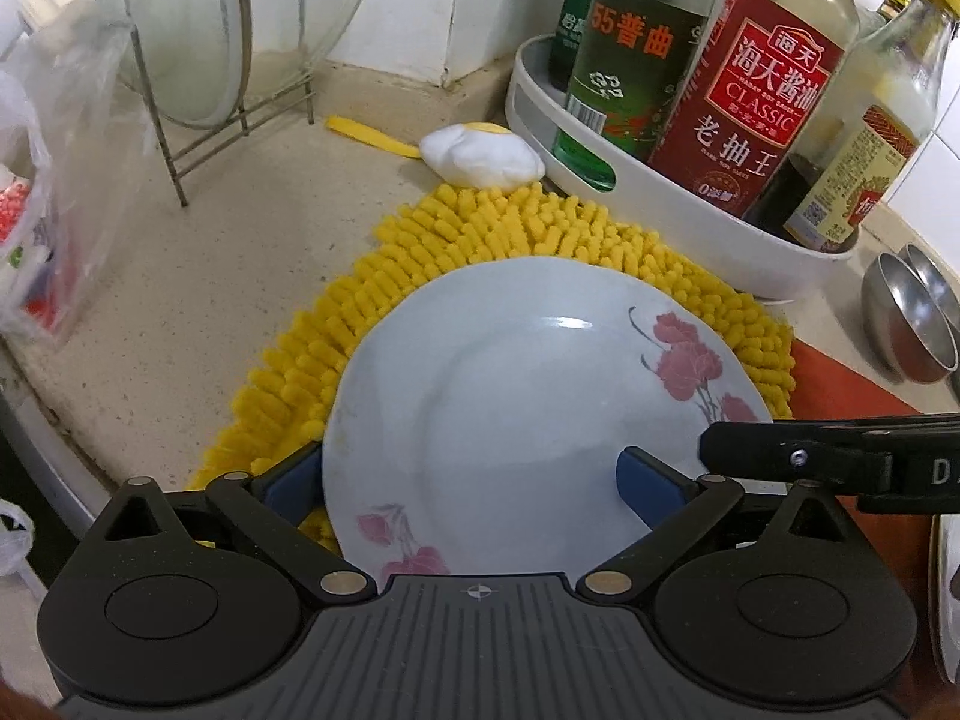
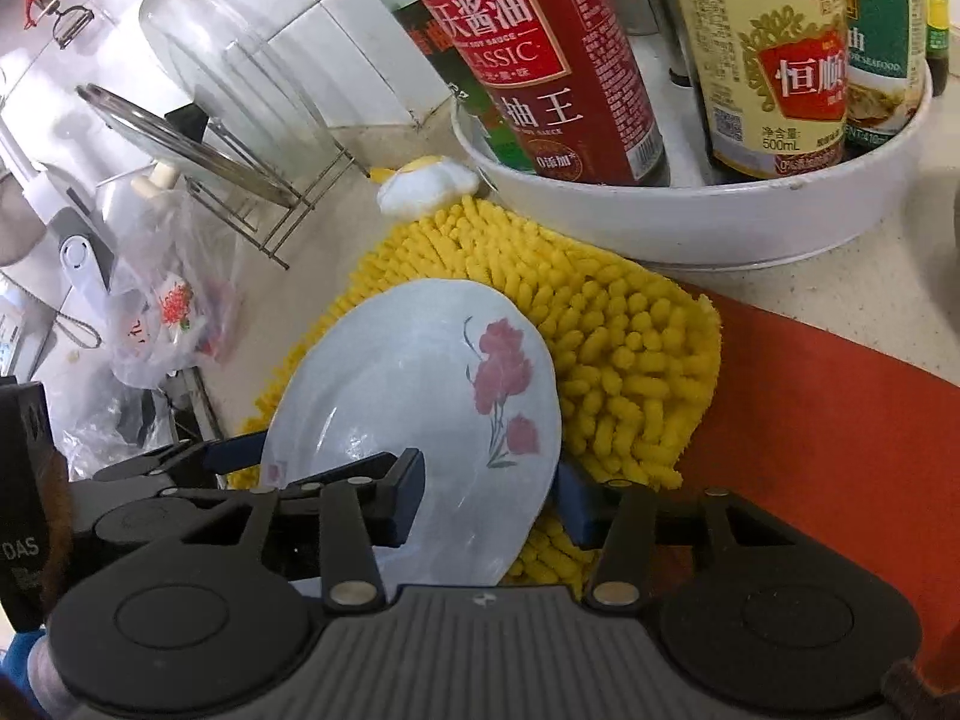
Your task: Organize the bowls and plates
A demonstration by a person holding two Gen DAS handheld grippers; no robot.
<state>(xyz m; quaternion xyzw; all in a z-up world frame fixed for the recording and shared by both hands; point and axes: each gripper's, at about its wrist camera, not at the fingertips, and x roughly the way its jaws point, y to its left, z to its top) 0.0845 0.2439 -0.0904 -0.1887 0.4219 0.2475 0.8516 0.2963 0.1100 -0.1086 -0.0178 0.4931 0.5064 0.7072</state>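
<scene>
Left wrist view: speckled worktop (image 1: 180,312), back corner crowded by white turntable tray (image 1: 660,222) of sauce bottles, wire lid rack (image 1: 198,138) toward the left wall. Yellow chenille mat (image 1: 480,228) spread between them, probably as a cushion for crockery. Flowered plate (image 1: 510,408) lying tilted on the mat's near half. Steel bowls (image 1: 912,324) by the worktop's right edge, well apart from the plate. Left gripper (image 1: 471,474) spread wide, one pad outside the plate's left rim, the other over its well. Right gripper (image 2: 492,498) narrowed astride the right rim; true clamp or not, cannot tell. Open room mainly over the red sheet (image 2: 840,420) to the right. Tray wall near behind, so probably best lifted before swinging.
</scene>
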